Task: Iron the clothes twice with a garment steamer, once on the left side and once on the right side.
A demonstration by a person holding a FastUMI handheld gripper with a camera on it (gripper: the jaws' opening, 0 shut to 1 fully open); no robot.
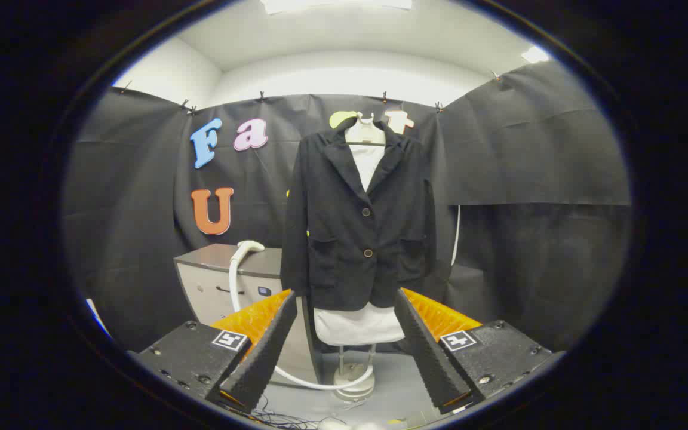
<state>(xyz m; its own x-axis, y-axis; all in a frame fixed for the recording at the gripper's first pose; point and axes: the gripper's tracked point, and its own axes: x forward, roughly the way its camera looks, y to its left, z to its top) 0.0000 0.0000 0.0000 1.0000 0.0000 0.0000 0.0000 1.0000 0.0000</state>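
Beyond our released hand-held gripper [344, 352], steamer head [251, 245] rests on worktop [212, 257]; we should grasp its handle squarely before jacket [359, 221].

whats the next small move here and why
Probably swing the gripper toward the steamer head resting on the grey cabinet, beside the hanging black jacket. The fingers are open and hold nothing, with the jacket well beyond them, so the steamer must be picked up before any ironing pass can start.
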